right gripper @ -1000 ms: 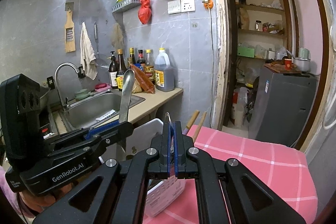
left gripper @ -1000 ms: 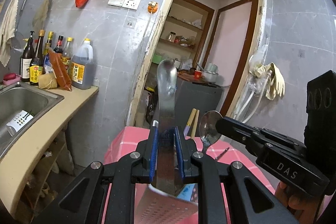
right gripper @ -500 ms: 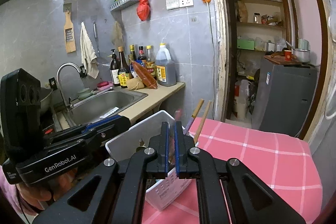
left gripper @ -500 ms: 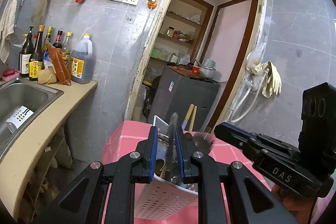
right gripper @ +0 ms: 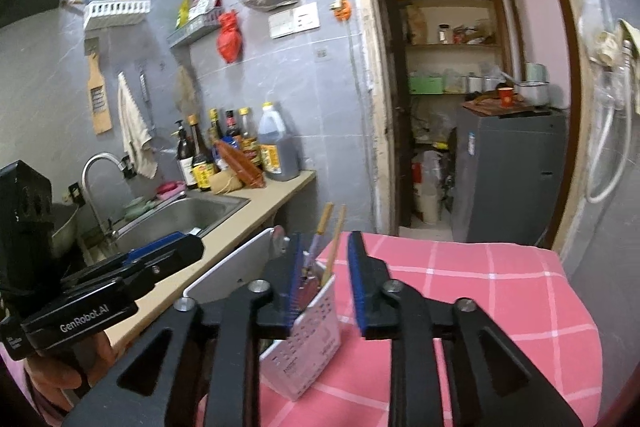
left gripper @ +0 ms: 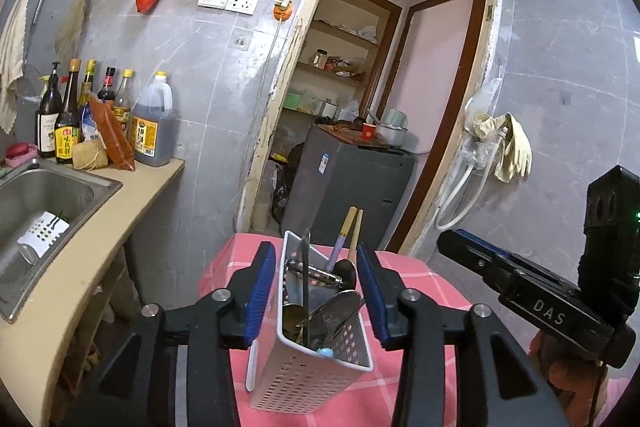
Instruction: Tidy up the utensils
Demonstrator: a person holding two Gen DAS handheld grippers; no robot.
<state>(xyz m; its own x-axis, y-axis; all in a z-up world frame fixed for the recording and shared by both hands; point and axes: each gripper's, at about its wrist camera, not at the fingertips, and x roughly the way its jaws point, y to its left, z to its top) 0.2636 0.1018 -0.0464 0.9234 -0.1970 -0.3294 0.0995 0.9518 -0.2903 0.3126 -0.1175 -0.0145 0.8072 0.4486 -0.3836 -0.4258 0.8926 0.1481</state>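
A white perforated utensil holder (left gripper: 308,367) stands on the pink checked tablecloth (left gripper: 424,279). Several metal spoons, a flat metal blade (left gripper: 306,267) and two chopsticks (left gripper: 352,227) stick up out of it. My left gripper (left gripper: 316,291) hangs just above the holder, its jaws opening, the blue pads clear of the utensils between them. In the right wrist view the holder (right gripper: 308,327) sits below my right gripper (right gripper: 325,279), whose jaws are also opening and press on nothing. The chopsticks (right gripper: 328,227) show through its gap. Each gripper also appears in the other's view, right gripper (left gripper: 452,245) and left gripper (right gripper: 188,249).
A beige counter with a steel sink (left gripper: 40,199) and a row of sauce bottles (left gripper: 152,123) runs along the left wall. Behind the table are a doorway and a grey cabinet (left gripper: 352,183). Rubber gloves (left gripper: 512,147) hang on the right wall.
Both grippers came down with a metal utensil each, lowered them into the white holder and let go. Both sets of jaws now stand apart.
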